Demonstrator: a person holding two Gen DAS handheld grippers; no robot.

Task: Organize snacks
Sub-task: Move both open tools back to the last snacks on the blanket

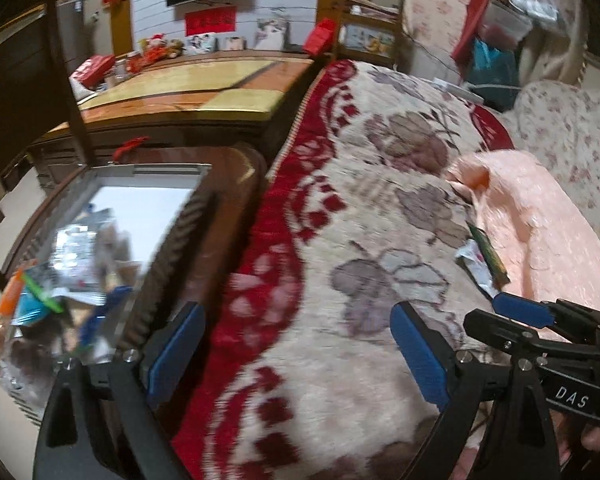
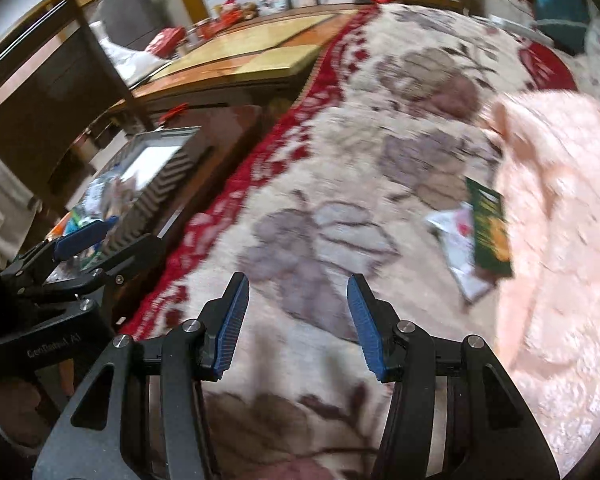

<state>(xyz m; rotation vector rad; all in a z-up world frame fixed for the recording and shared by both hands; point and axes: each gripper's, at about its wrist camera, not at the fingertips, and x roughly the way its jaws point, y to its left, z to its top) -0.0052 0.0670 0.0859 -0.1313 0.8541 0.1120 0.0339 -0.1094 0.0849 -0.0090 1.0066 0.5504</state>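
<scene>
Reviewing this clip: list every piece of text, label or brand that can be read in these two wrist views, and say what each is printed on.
"DAS": white letters on the right gripper's black body, in the left wrist view.
Pale lettering on the left gripper's body, right wrist view: too blurred to read.
Red wall banner: characters blurred, unreadable.
Green snack packet and white snack packet on the blanket: print too blurred to read.

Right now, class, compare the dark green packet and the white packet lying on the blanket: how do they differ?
The dark green packet has yellow print; the white packet carries small red marks. The green one lies partly over the white one and nearer the pink cover. The green looks flat, the white crumpled. Both rest on the floral blanket, untouched.
</scene>
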